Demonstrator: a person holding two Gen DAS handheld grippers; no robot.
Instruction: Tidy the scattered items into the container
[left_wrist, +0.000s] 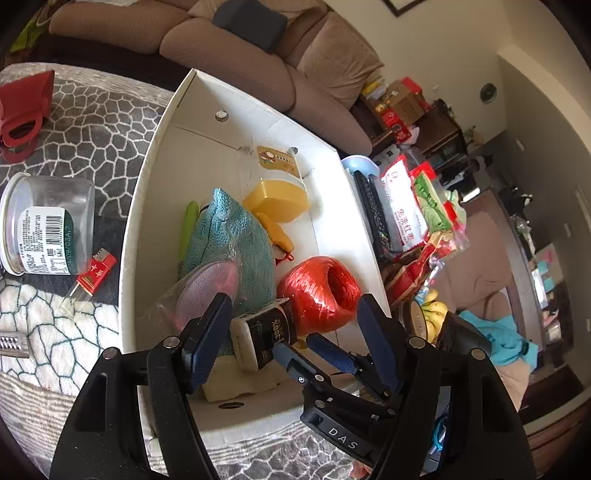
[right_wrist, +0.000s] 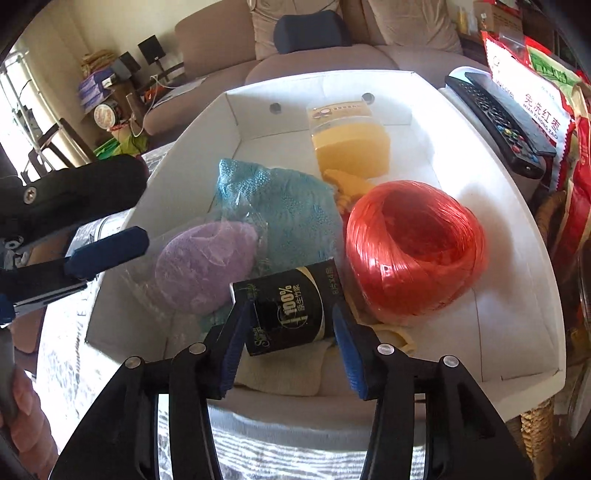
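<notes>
Right hand-held gripper (right_wrist: 290, 328): jaws part-open, closed onto the sides of the small black tissue pack with gold "100%" print (right_wrist: 286, 308). Pack sits low inside the white cardboard box (right_wrist: 517, 206), over a cream folded cloth (right_wrist: 288, 373), near the front wall.

Left hand-held gripper (left_wrist: 295, 321): jaws wide, holding nothing, hovering over the same box corner; the right gripper's fingers show between its own.

Neighbours: red plastic twine ball (right_wrist: 413, 251) just beside the pack, bagged purple round pad (right_wrist: 205, 266) on the other side, teal knit cloth (right_wrist: 280, 210) behind.

Likely step: release. Lower until the pack rests flat on the cream cloth, open jaws fully, lift straight up so the pads don't drag it or snag the pad's bag.

Still outside on the patterned table cover (left_wrist: 92, 122): clear labelled jar (left_wrist: 44, 225), small red packet (left_wrist: 92, 275).
</notes>
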